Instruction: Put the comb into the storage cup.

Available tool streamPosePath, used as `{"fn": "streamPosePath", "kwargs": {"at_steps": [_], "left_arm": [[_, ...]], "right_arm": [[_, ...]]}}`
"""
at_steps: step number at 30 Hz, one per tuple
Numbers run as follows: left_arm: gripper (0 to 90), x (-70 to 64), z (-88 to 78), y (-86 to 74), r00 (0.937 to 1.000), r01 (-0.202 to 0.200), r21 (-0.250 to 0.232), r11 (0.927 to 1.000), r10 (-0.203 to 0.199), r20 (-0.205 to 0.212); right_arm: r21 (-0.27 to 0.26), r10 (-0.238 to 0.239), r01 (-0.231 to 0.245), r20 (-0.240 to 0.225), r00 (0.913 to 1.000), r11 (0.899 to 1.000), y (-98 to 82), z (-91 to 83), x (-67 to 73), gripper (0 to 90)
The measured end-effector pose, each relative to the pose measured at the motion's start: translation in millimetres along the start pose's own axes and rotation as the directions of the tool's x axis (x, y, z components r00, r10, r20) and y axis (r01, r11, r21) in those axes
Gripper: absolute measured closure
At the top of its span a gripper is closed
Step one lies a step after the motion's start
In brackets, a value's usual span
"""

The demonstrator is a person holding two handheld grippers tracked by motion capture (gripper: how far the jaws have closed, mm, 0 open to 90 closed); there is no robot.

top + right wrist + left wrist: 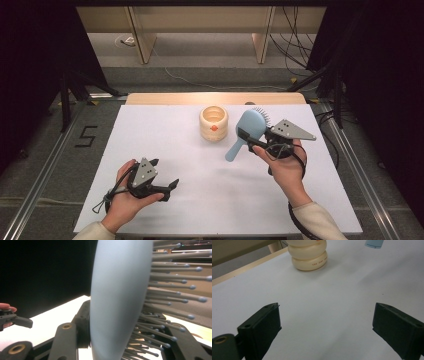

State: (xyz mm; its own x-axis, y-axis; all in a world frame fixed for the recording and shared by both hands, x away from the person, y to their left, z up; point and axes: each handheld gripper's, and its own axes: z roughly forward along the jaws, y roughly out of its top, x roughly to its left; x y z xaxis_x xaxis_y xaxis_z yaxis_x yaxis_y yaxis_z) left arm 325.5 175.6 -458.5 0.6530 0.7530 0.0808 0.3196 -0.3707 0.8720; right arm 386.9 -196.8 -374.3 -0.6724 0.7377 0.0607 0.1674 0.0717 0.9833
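White worktop (165, 150) lies under your hands: your right gripper (250, 139) has its fingers clamped on the blue hairbrush (248, 127), lifted just right of the cream holder (214, 122). Keep the handle pointing down as you approach; your left gripper (167, 187) waits near-left, fingers wide and empty.

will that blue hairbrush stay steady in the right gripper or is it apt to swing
The hairbrush looks like stiff, light plastic. The right gripper clamps its head between smooth back and bristles, so it may pivot; the free handle could swing.
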Motion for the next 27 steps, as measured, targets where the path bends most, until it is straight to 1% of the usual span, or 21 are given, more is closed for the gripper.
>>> {"fn": "streamPosePath", "kwargs": {"at_steps": [5,27], "left_arm": [[8.4,0.3,1.9,-1.1,1.0,-0.005,0.012,0.9999,0.005,-0.005],[9.4,0.1,2.5,-1.0,1.0,-0.004,0.013,0.9999,0.004,-0.008]], "right_arm": [[-0.004,-0.006,0.006,0.002,1.0,1.0,2.7,1.6,-0.3,51.1],[-0.015,-0.016,0.016,0.016,0.9997,1.0,10.3,6.4,-3.0,51.1]]}}
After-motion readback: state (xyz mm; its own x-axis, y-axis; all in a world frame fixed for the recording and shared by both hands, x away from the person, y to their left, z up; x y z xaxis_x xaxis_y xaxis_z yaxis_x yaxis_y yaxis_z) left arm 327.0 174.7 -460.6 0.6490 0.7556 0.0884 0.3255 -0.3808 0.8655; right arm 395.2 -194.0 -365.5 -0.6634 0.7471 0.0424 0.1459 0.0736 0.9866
